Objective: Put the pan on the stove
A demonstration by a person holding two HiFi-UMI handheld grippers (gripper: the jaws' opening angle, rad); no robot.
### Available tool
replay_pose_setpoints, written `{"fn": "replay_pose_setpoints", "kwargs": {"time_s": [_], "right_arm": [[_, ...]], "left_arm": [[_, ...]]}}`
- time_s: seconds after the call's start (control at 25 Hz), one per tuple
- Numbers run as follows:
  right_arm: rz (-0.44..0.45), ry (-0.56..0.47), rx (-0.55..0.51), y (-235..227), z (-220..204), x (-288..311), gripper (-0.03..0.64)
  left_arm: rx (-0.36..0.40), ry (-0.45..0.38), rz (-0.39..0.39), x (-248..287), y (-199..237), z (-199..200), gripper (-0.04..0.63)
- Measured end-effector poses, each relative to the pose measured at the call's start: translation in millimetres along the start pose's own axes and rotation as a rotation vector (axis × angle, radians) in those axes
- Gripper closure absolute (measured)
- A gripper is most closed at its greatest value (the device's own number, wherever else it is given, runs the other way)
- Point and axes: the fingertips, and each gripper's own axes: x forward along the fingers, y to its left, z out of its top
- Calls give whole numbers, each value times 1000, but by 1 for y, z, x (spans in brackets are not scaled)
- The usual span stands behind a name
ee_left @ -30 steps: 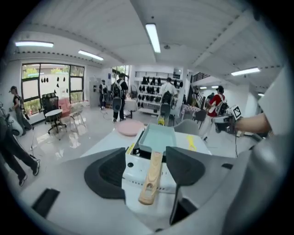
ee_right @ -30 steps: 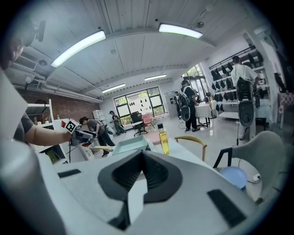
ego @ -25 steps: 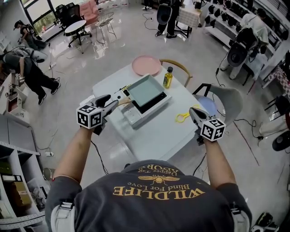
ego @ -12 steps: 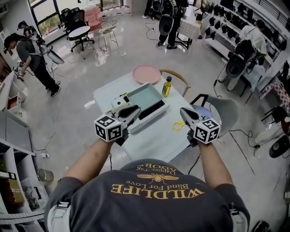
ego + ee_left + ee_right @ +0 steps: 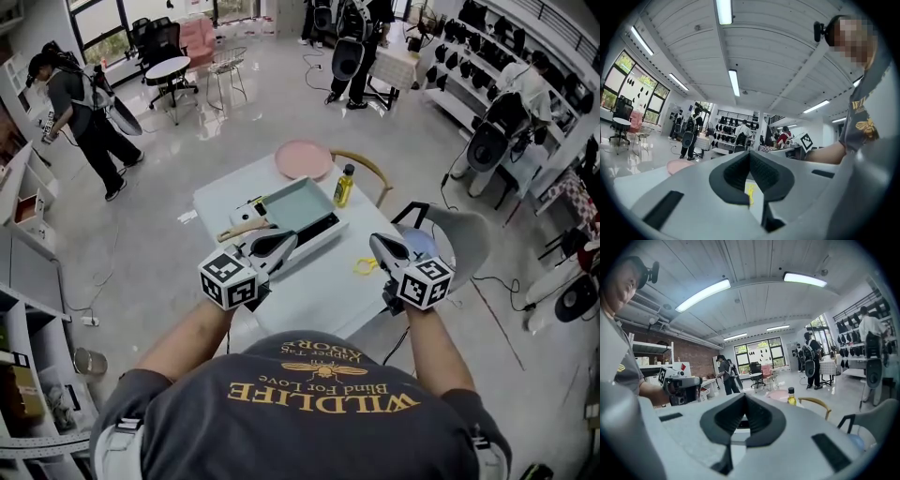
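Observation:
In the head view a light teal square pan [image 5: 300, 206] with a wooden handle [image 5: 246, 228] rests on the white portable stove [image 5: 317, 232] on the white table [image 5: 309, 291]. My left gripper [image 5: 287, 241] hangs shut and empty above the table, just short of the handle and apart from it. My right gripper [image 5: 375, 242] is also shut and empty, over the table's right side. In the left gripper view the left gripper [image 5: 750, 153] points level across the room, its jaws meeting. The right gripper [image 5: 744, 397] shows the same in its own view.
A pink plate [image 5: 303, 159] and an oil bottle [image 5: 345, 185] stand at the table's far end, with a wooden chair [image 5: 364, 161] behind. A yellow object [image 5: 364, 267] lies near the right edge. A grey chair [image 5: 459, 232] stands at right. People move about the room.
My left gripper has let go of the pan's handle, drawn back toward me and shut. The right gripper has come in a little to the left. The pan stays on the stove.

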Motion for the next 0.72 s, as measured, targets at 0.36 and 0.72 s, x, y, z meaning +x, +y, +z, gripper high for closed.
{"fn": "replay_pose_setpoints", "kwargs": {"time_s": [0.36, 0.72], "right_arm": [[-8, 8, 50, 0, -12, -6, 617], [-14, 25, 44, 0, -19, -7, 617]], "left_arm": [[-8, 26, 20, -8, -2, -11, 595], [-12, 41, 26, -9, -3, -14, 595]]}}
